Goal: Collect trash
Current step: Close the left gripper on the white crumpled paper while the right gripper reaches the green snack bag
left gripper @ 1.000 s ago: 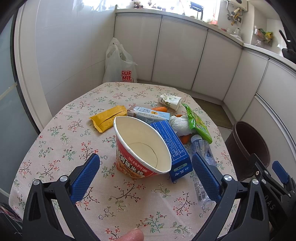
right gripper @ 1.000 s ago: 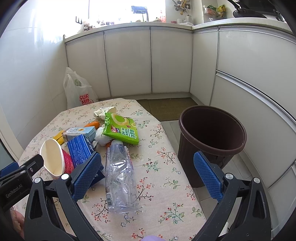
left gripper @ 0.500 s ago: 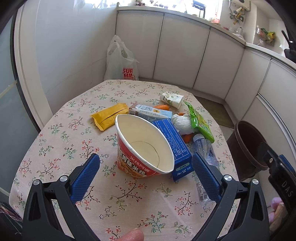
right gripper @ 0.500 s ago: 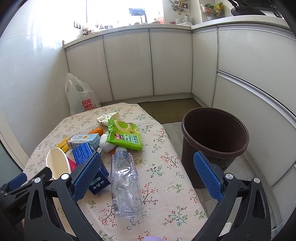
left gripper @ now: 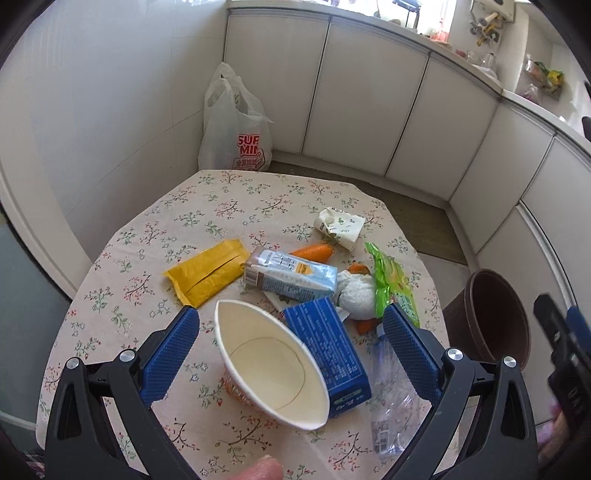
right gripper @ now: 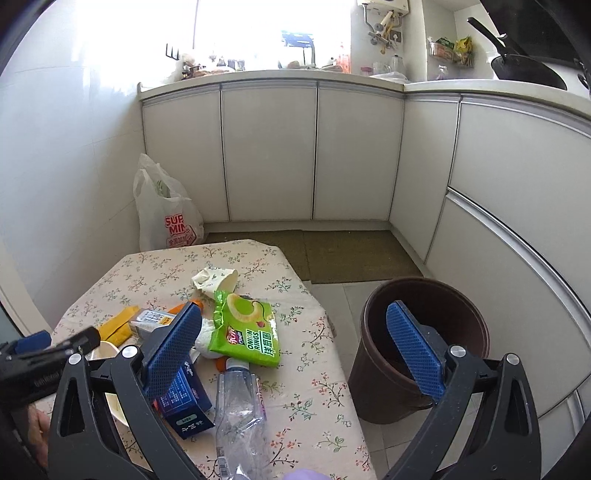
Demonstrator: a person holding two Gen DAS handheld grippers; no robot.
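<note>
Trash, a squashed noodle cup [left gripper: 271, 373] at lower centre of the left view, lies on the floral table [left gripper: 207, 206] between the left gripper [left gripper: 291, 350] fingers, spread apart, empty. The right gripper [right gripper: 295, 354], likewise wide, frames the brown bin [right gripper: 424, 332] at right.

Glossy paper noodle cup [left gripper: 271, 373], clear crinkled plastic bottle [right gripper: 240, 417], matt floral cloth tablecloth [left gripper: 207, 206], smooth brown plastic bin [right gripper: 424, 347]

- Daylight floods in from the window [right gripper: 258, 33], blown out to white glare
- Cabinets [right gripper: 269, 147] bow at the fisheye edges; corners go black
- Shadows stay soft
</note>
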